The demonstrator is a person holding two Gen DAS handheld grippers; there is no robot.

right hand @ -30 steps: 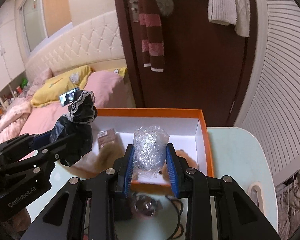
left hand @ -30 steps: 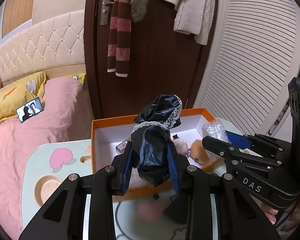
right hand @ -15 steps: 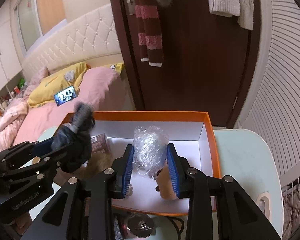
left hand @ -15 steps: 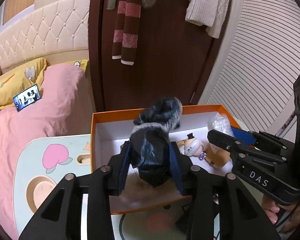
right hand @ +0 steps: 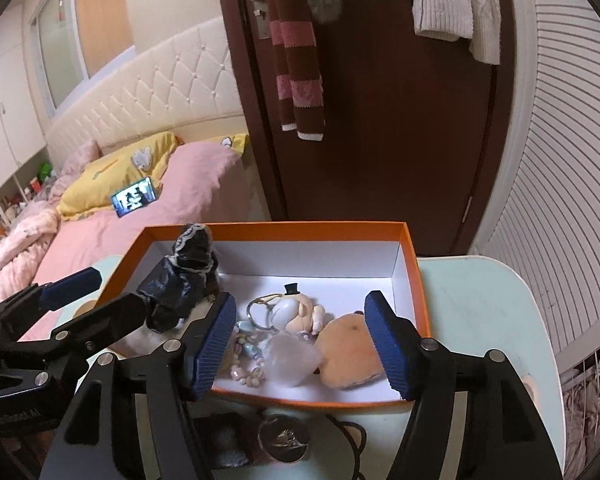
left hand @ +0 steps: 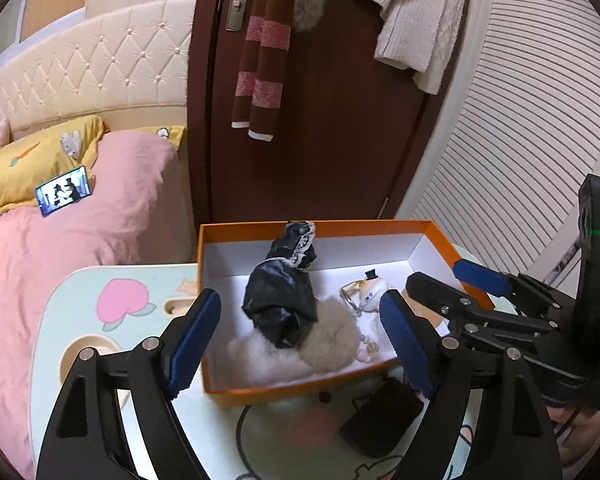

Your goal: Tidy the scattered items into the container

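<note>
An orange box (left hand: 312, 390) with a white inside stands on the small table. A black bundle with lace trim (left hand: 280, 304) lies in it on a fluffy pom-pom (left hand: 332, 346). My left gripper (left hand: 300, 344) hangs over it, its jaws opening and its pads clear of the bundle. In the right wrist view a clear plastic-wrapped lump (right hand: 290, 360) rests on the floor of the box (right hand: 300, 230). My right gripper (right hand: 300, 344) is above it, its jaws opening with nothing pressed between them. Each gripper shows in the other's view: the right gripper (left hand: 434, 276), the left gripper (right hand: 118, 290).
The box also holds a top-hat doll keychain (right hand: 296, 312), a tan plush (right hand: 348, 352) and a bead string (right hand: 244, 360). In front of the box lie a black pouch (left hand: 380, 420), a round metal piece (right hand: 284, 436) and a cable. A pink bed lies left, a dark door behind.
Both grippers have opened. The black bundle dropped from the left one into the box, and the plastic-wrapped lump dropped from the right one onto the box floor.
</note>
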